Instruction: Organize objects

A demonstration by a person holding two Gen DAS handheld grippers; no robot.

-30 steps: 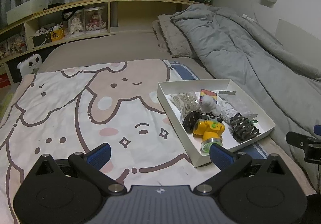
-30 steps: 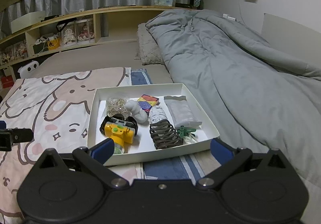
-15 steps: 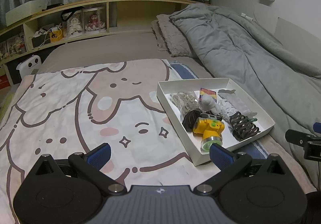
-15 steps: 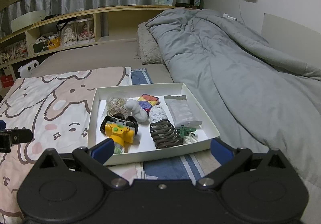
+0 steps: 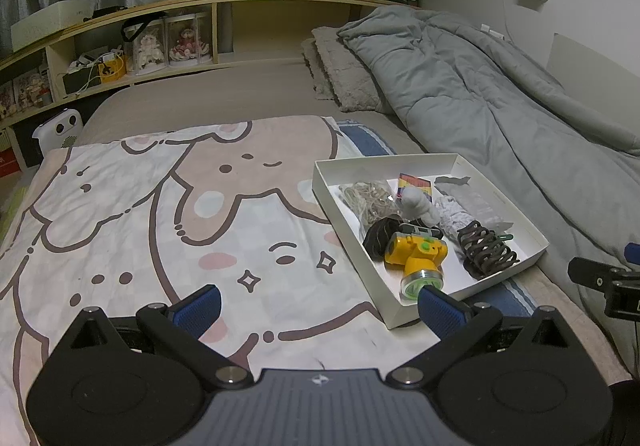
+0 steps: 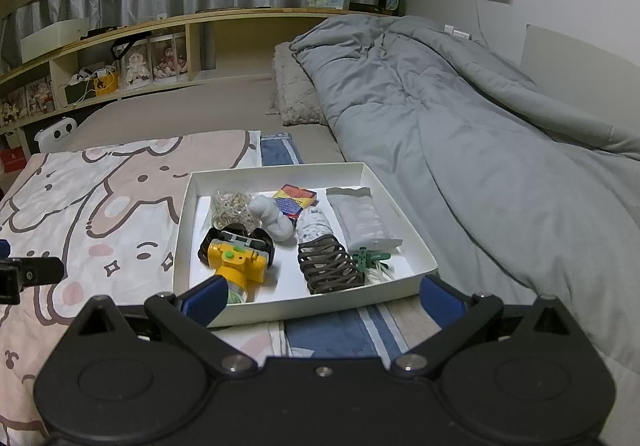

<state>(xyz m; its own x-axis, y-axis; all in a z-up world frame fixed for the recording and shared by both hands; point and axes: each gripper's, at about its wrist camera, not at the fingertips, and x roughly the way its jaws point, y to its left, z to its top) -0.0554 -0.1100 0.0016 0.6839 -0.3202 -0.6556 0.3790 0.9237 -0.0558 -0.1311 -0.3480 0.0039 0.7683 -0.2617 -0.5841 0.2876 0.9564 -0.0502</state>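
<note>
A white shallow box (image 5: 536, 238) (image 6: 404, 214) lies on the bed. It holds a yellow headlamp (image 5: 418, 252) (image 6: 238, 260), a brown hair claw (image 5: 486, 254) (image 6: 330, 260), a white rope bundle (image 6: 314, 226), a white sock roll (image 6: 272, 216), rubber bands (image 6: 230, 204), a colourful card pack (image 6: 296, 200), a grey pouch (image 6: 362, 218) and a green clip (image 6: 370, 258). My left gripper (image 5: 318, 306) is open and empty, left of the box's near corner. My right gripper (image 6: 322, 298) is open and empty, just before the box's near wall.
The box rests on a cartoon-print blanket (image 5: 140, 222) and a blue-striped cloth (image 6: 340, 334). A grey duvet (image 6: 480, 150) fills the right of the bed, with a pillow (image 5: 344, 70) behind. A wooden shelf (image 5: 160, 30) with clutter runs along the back.
Both grippers have pulled back slightly from the box. Both stay open and empty. The objects in the box have not moved.
</note>
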